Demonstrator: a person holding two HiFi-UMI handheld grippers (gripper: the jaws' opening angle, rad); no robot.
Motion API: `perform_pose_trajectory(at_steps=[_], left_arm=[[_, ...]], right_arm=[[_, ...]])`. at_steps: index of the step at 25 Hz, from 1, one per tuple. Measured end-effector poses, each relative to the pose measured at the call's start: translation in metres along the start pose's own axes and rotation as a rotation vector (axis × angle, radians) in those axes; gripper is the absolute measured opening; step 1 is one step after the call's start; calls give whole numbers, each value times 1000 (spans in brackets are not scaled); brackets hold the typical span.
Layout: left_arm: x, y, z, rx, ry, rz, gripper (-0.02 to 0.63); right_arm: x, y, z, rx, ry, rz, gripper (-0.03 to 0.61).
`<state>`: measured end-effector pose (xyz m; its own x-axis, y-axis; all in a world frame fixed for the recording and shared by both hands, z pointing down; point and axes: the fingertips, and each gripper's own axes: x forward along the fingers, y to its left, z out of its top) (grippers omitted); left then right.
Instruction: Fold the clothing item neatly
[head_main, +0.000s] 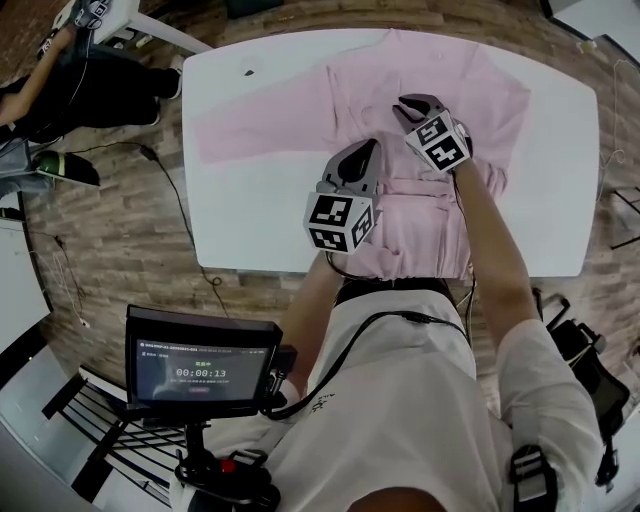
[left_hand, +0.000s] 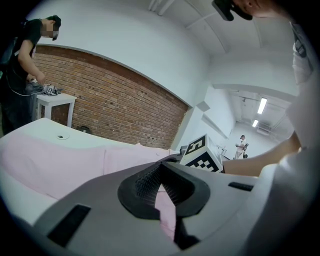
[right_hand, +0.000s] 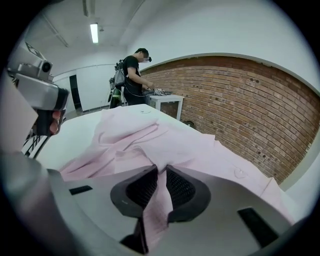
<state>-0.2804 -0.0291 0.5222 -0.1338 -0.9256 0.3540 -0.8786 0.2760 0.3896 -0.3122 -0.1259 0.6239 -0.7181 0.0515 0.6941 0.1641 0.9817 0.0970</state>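
A white table (head_main: 250, 210) fills the middle of the head view, on a wood floor (head_main: 110, 240). A pink shirt (head_main: 440, 80) lies spread on it, collar at the far edge, one sleeve (head_main: 250, 130) laid out flat to the left, and the hem at the near edge by the person.

Both grippers are over the shirt's middle, close together. The left gripper (head_main: 370, 150) is clamped tight on a fold of the shirt: in the left gripper view (left_hand: 160, 175) pink cloth runs down between its ribbed pads (left_hand: 145, 182), which meet on it. The right gripper (head_main: 408, 108), just beyond, is pinched narrow on another fold, with cloth squeezed between its pads (right_hand: 140, 187) in the right gripper view (right_hand: 161, 172).

Near the person, a screen (head_main: 205, 372) shows a timer reading 00:00:13; its other print is too small to read. A small dark thing (head_main: 249, 72) lies on the table's far left part.
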Motion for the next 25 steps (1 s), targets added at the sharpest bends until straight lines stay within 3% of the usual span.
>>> perform_pose_trajectory(at_steps=[7,14,17,25], left_arm=[[-3,19,-3,-21,2,25,3],[0,31,-14,-26,3,61,2],[5,31,-19,-25,10,49,2],[40,20,-8,60,39,15,2]], right_arm=[[24,-2,39,-49,-34,19,51],[54,-1,54,-121,-54,42,54],[46,-3,54,-39,-88,40,115],[-55,-34,8,196,-138,-67,118]])
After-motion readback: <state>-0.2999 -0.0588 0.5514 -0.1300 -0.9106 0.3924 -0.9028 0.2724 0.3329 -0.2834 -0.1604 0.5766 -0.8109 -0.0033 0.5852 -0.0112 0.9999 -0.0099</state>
